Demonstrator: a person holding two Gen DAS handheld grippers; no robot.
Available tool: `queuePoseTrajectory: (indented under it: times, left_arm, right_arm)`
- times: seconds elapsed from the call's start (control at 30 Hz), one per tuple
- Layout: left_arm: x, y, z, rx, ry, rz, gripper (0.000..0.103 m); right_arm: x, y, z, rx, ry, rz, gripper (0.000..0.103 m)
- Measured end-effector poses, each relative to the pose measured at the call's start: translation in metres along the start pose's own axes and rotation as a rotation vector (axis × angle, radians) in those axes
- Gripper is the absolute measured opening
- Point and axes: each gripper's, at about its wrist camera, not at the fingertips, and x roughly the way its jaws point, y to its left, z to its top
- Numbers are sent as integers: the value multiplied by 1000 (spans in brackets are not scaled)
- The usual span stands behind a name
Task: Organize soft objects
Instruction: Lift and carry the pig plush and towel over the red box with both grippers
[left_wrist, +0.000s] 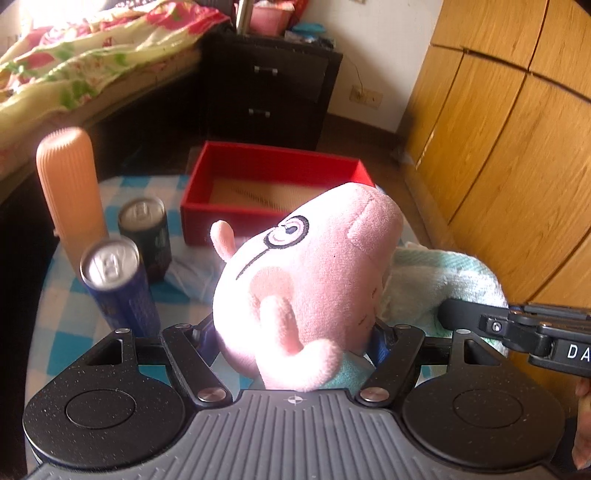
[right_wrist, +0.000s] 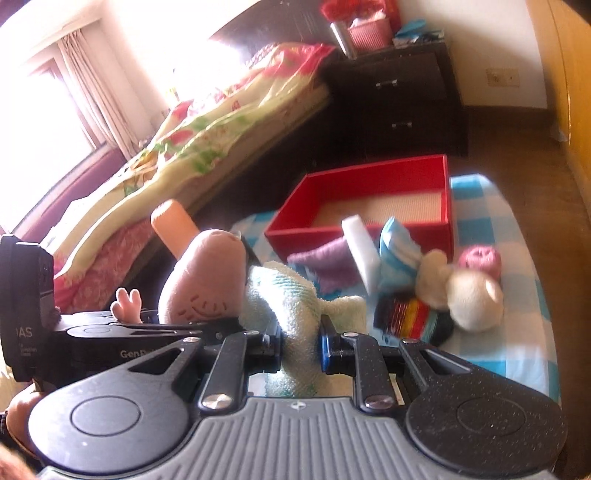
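A: Left gripper (left_wrist: 295, 332)?
B: Angled down, clamped round the pig (left_wrist: 306, 266), raised just before the box (left_wrist: 273, 184).
A: Right gripper (right_wrist: 299, 347)?
B: Angled down, pinching the towel (right_wrist: 291, 299) beside the pig.

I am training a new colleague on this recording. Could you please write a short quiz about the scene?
1. True or false: the red box already holds the pink pig plush.
2. What is the right gripper shut on?
3. How many drink cans stand beside the orange bottle?

Key:
1. False; the left gripper holds the plush.
2. The pale green towel.
3. Two: the black can and the blue can.
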Motion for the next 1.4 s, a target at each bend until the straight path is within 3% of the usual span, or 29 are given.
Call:
queuePoseTrajectory:
  times: [0.57,1.4]
  left_arm:
    - [10,-2,36,6,-73,17,72]
    - [53,1,86,26,-105,60,72]
  right_arm:
    - [7,-5,44,4,-126,-38,0]
    - [50,-20,98,-10,-181,-88,0]
